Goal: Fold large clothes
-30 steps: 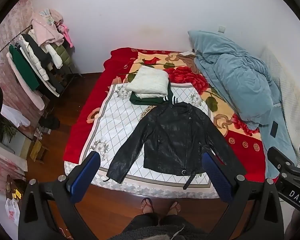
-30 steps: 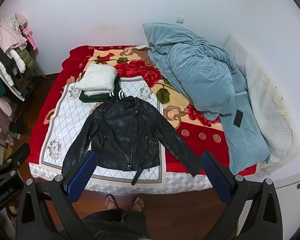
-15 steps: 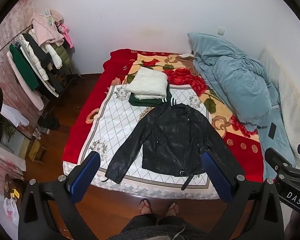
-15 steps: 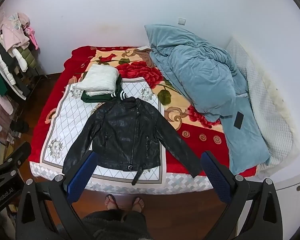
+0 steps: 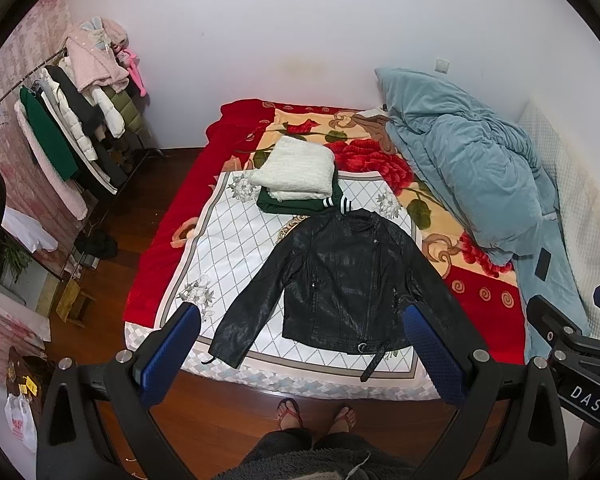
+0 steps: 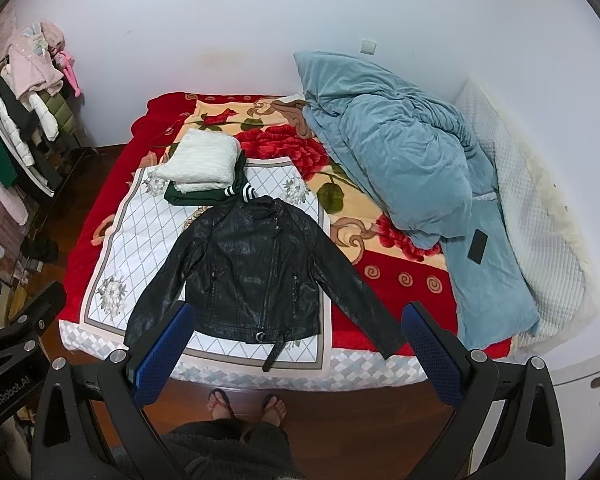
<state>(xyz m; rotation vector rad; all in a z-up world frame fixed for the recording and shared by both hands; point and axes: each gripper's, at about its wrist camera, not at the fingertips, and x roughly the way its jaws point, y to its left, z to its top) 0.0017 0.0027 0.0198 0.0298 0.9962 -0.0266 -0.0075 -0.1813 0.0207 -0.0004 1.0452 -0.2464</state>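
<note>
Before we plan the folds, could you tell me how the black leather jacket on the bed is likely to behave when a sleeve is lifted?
The black jacket lies flat, so it will probably drape, not hold shape. Its glossy surface may slip between the fingers. The loose belt strap will likely dangle.

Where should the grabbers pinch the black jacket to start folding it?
Probably at the sleeve ends. The jacket lies flat, front up, sleeves spread toward the bed's near edge. The left gripper could pinch the left cuff and the right gripper the right cuff, both coming from the foot of the bed, where the cuffs are closest and nothing is in the way.
</note>
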